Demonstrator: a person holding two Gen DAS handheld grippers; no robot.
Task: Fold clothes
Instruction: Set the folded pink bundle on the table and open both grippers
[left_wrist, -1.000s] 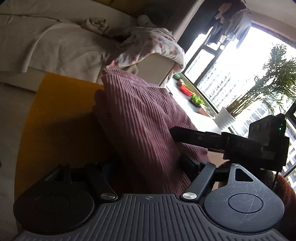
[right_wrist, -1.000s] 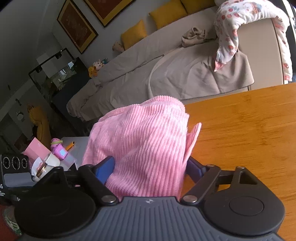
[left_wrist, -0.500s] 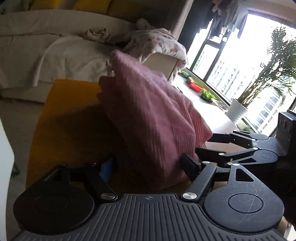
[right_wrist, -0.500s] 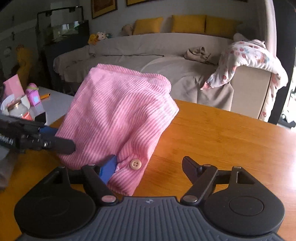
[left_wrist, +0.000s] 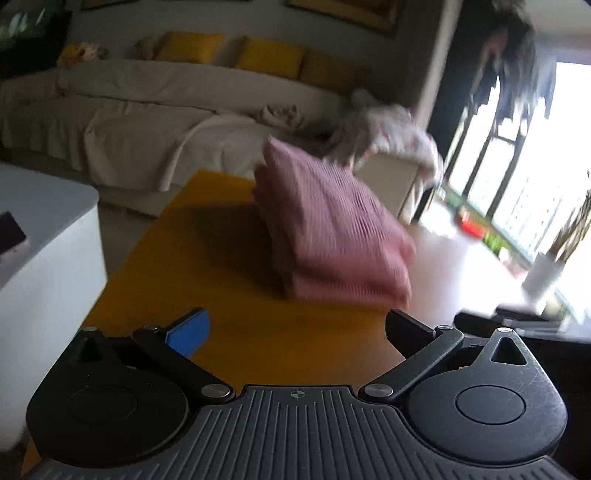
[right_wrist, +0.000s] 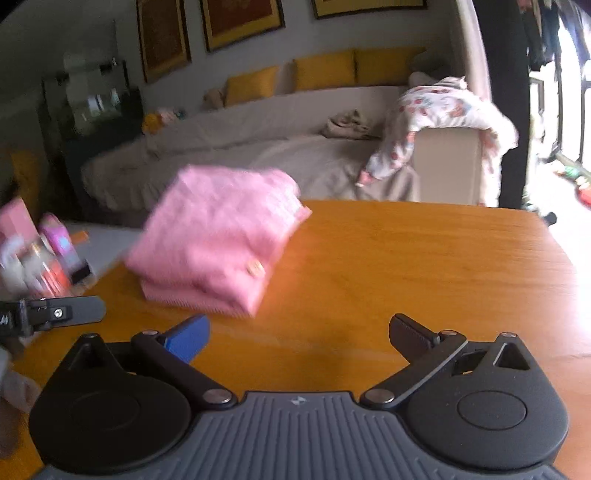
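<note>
Black-fingered left gripper (left_wrist: 295, 328) and right gripper (right_wrist: 299, 332): jaws have just been opening, now spread wide, nothing between them. Beyond both, the folded pink corduroy garment (right_wrist: 218, 240) lies on the wooden table (right_wrist: 406, 266). Farther back, a beige sofa (right_wrist: 277, 147).

A home living room: a long sofa (right_wrist: 258, 147) draped in pale covers carries yellow cushions (right_wrist: 321, 70), framed pictures (right_wrist: 240, 18) hang above it, and a wooden table (right_wrist: 424, 258) stands beside tall bright windows (left_wrist: 517, 166).
</note>
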